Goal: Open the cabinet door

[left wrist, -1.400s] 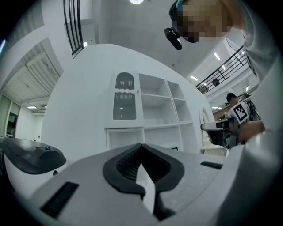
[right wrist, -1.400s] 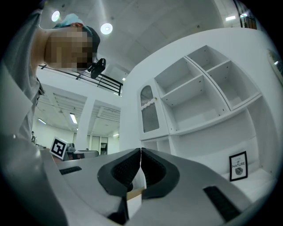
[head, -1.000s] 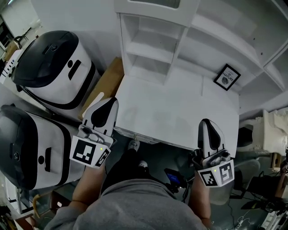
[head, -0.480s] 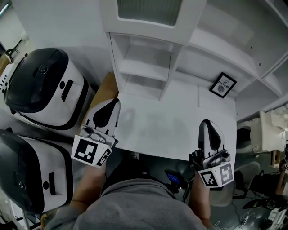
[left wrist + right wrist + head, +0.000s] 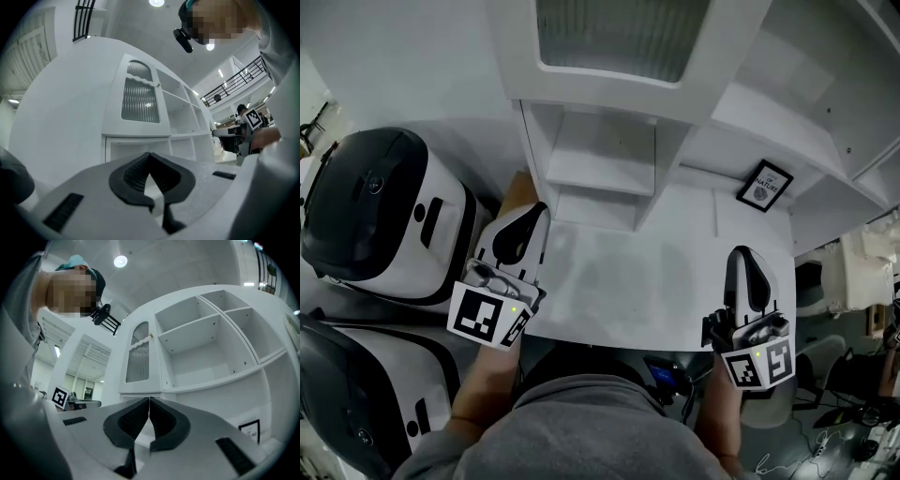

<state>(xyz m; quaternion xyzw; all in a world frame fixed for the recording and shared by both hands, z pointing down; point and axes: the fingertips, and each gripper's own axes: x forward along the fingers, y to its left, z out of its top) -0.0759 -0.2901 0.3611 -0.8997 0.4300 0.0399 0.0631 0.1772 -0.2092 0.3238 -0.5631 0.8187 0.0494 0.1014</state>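
Observation:
The cabinet door [image 5: 619, 37] is a white panel with ribbed glass, closed, above open shelf cubbies at the back of a white desk [image 5: 675, 272]. The left gripper view shows the door [image 5: 139, 99] with a small knob [image 5: 159, 85] on its right edge. In the right gripper view the door [image 5: 138, 359] stands left of open shelves, its knob [image 5: 151, 336] near the top. My left gripper [image 5: 536, 211] hovers over the desk's left edge, jaws shut and empty [image 5: 150, 157]. My right gripper [image 5: 742, 253] is over the desk's right front, also shut on nothing [image 5: 149, 401]. Both are well short of the door.
Two large white-and-black appliances [image 5: 380, 216] [image 5: 356, 394] stand left of the desk. A small framed picture [image 5: 766, 185] leans at the desk's back right. Open white shelves [image 5: 206, 343] fill the wall right of the door. Cluttered furniture [image 5: 853, 272] lies at the far right.
Both grippers have moved forward over the desk toward the cabinet. The ribbed-glass door has come fully into the head view. Both jaws stay shut.

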